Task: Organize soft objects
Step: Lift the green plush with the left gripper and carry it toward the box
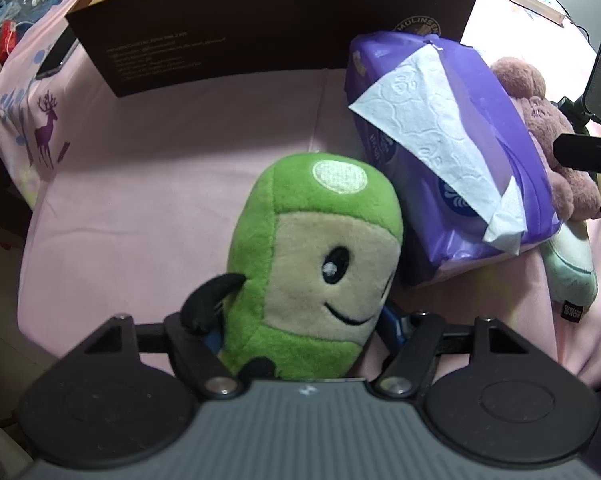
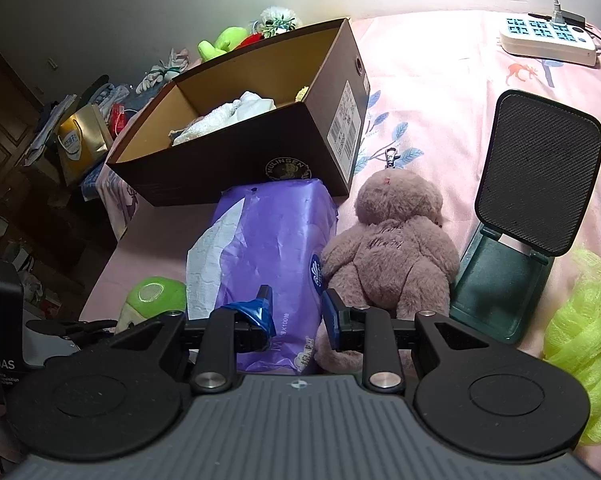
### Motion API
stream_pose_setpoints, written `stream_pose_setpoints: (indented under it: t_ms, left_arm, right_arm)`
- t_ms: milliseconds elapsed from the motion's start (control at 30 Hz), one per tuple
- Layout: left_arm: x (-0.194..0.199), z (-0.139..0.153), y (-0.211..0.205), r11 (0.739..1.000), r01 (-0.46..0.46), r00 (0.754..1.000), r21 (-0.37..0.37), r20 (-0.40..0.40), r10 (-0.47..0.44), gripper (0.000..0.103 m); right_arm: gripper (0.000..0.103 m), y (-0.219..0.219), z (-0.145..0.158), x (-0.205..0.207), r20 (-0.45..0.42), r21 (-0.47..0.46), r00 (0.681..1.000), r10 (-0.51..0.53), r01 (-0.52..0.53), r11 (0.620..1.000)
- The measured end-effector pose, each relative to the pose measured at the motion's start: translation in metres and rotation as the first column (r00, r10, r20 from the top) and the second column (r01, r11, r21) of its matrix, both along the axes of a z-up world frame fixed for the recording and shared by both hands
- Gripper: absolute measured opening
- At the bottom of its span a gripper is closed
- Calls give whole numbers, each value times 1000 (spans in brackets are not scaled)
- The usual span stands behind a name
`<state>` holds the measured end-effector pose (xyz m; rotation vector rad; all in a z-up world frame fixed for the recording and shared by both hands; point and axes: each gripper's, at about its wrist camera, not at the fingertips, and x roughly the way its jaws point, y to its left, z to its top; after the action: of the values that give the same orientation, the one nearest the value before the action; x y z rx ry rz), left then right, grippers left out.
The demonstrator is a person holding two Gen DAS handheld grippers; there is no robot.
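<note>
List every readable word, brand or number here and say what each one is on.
"MULINSEN": round logo on the brown shoebox.
"x100": purple tissue pack; its other print is unreadable.
Shoebox barcode label: too small.
Pale text lines on the box side: blurred.

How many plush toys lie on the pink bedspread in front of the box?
2: green plush between the left gripper's fingers; brown bear right of the tissue pack. Others may be hidden.
</note>
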<state>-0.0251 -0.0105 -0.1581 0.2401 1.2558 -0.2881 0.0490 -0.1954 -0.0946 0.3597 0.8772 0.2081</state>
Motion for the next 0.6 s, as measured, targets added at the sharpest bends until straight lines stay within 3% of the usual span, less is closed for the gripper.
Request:
stream_pose_setpoints:
  t_ms: [600]
  left_arm:
    - [-14,28,26,998,-64,996,1,68,63,69]
  right_arm:
    - [9,17,5,0,29,1,999,39,-39,999]
